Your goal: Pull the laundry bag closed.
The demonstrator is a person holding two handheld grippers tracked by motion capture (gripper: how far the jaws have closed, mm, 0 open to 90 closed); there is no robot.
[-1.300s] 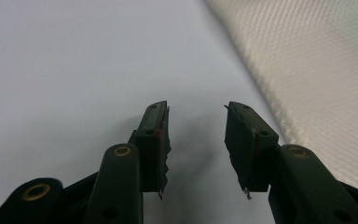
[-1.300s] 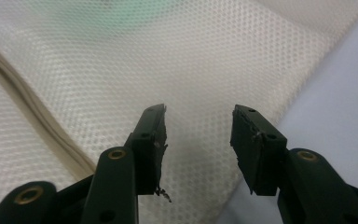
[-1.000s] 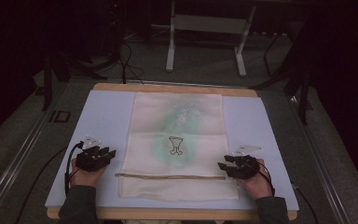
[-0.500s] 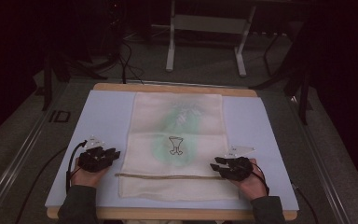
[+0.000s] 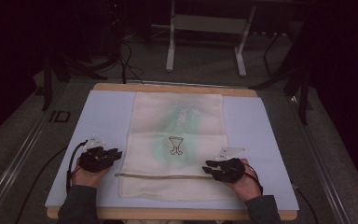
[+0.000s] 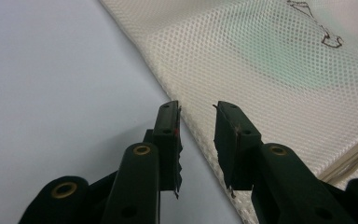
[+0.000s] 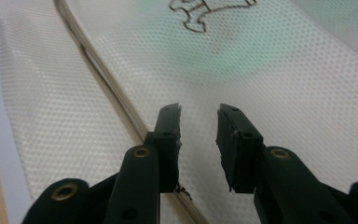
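Two grippers closing, nothing pinched | left gripper at mesh bag edge | right gripper beside drawstring

The letters "ID" are showing in dark print on the grey floor just left of the table. A small black outline drawing is sitting on the mesh bag; it is carrying no letters that can be read

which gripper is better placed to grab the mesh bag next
Probably the right gripper: its jaws, just narrowing with nothing pinched, sit over the mesh bag beside its drawstring. The left gripper reaches only the bag's edge.
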